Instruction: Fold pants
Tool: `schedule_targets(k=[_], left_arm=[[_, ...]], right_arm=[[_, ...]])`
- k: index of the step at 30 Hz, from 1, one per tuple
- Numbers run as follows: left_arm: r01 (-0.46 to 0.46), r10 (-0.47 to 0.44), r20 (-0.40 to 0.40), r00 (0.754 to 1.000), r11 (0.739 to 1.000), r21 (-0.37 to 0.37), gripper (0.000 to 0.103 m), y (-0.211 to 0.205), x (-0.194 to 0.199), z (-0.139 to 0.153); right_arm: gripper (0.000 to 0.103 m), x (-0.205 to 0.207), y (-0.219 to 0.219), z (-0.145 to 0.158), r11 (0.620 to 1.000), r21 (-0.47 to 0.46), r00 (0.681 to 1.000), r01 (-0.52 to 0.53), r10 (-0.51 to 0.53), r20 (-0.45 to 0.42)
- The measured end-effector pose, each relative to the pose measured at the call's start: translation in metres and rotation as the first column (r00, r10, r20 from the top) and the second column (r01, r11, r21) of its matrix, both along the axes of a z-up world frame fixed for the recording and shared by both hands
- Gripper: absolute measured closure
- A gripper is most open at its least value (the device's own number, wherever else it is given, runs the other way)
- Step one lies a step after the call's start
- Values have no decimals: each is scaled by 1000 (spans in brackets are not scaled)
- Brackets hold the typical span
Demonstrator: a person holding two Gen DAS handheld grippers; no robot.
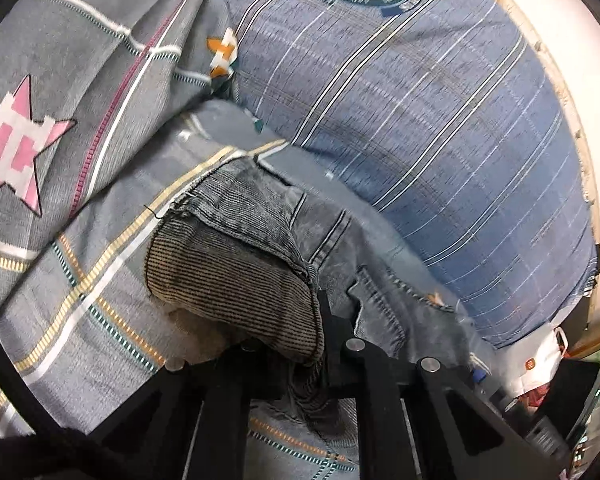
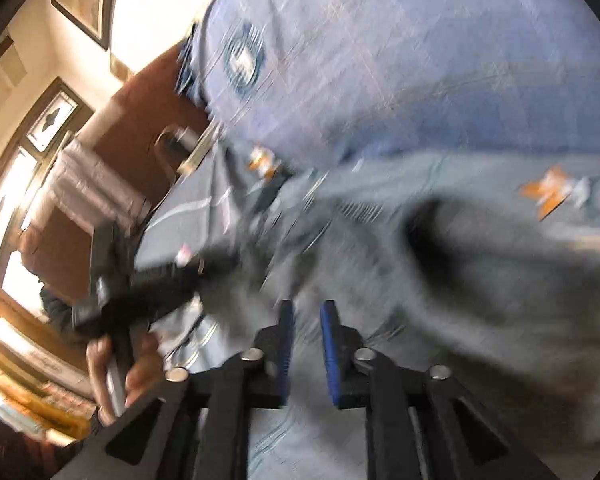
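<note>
The grey denim pants (image 1: 260,248) lie bunched on the grey striped bedsheet (image 1: 92,280). My left gripper (image 1: 304,344) is shut on a fold of the pants, the cloth draped over its fingers and hiding the tips. In the blurred right wrist view the pants (image 2: 480,280) spread to the right. My right gripper (image 2: 307,320) is slightly open with blue pads (image 2: 288,320) and nothing between them, just above the pants. The other hand and the left gripper (image 2: 148,292) show at the left of that view.
A blue striped pillow (image 1: 420,100) with a round crest lies behind the pants; it also shows in the right wrist view (image 2: 380,60). A pink star (image 1: 12,144) marks the quilt at left. A wooden headboard (image 2: 132,128), a window and a framed picture stand beyond the bed.
</note>
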State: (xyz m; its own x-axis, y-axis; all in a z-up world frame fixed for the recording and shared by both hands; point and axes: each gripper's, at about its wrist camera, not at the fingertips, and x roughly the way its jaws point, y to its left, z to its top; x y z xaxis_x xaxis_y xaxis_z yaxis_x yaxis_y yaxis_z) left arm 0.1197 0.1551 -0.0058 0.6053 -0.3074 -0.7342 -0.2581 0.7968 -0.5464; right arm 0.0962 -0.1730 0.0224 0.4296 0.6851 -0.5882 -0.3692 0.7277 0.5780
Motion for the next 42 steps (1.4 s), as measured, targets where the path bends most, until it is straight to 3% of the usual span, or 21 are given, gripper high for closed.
schedule_targets(k=[1,2,4,6,8,9,11,14,16,18,21,23,26,28,31,33,36,38,40,42], left_arm=[[-1,1,-3,1000,1000,6,92,1,-2,-1],[2,-2,-4,1000,1000,9,92,1,-1,0],[6,-6,7,1000,1000,19,92,1,-3,2],[11,-12,9,1000,999,32,92,-1,-1,1],[18,-18,15,1000,999,27,93,-2,1,1],[22,-23,35,999,1000,14,93,-2,0,4],[28,-26,86,996,999,-19,93,-1,-2,12],[10,-4,140,990,999,-42,93,2,-3,21],[-10,10,99,995,1000,4,93,0,3,12],[-11,13,-26,1000,999,41,93,-3,15,-13],[-35,30,-153,988,999,-29,92,2,20,-46],[-50,43,-152,988,998,-46,89,5,19,-47],[-54,50,-147,988,998,-24,88,4,18,-44],[-50,50,-142,989,999,3,84,2,18,-42],[-73,80,-105,991,995,69,66,0,19,-32],[-78,87,-74,994,990,118,63,-1,20,-26],[-70,91,-87,992,972,225,62,-5,25,-24],[-72,100,-94,991,963,260,62,-4,24,-25],[-70,98,-90,991,959,276,61,-5,24,-24],[-60,92,-84,992,944,324,60,-8,22,-21]], right_arm=[[47,7,-6,4,999,-22,999,45,-45,22],[39,14,-10,6,997,-34,997,75,-74,35],[36,36,-10,6,984,-113,989,139,-132,62],[36,63,1,-5,980,-165,994,108,-107,11],[58,81,17,-23,973,-222,994,58,-77,-78],[92,86,24,-31,971,-236,993,49,-73,-95],[93,95,23,-33,973,-221,989,66,-93,-112],[93,104,3,-7,975,-183,989,128,-139,-46],[93,114,-14,5,976,-139,985,166,-170,-24],[93,130,-23,-3,974,-128,981,185,-190,-35],[93,147,-26,-35,974,-116,973,195,-207,-105],[93,152,-31,-56,972,-105,965,208,-222,-142],[92,152,-28,-68,972,-108,953,209,-228,-202],[92,151,-25,-59,975,-132,956,181,-206,-210],[92,136,-33,-26,973,-126,964,194,-213,-158],[89,118,-39,-4,966,-159,968,205,-224,-116],[87,76,-44,20,949,-213,967,232,-249,-54],[87,36,-48,16,962,-135,967,239,-248,-55],[87,10,-40,-7,975,-89,971,204,-212,-106],[87,4,-35,-27,964,-155,964,217,-236,-121]])
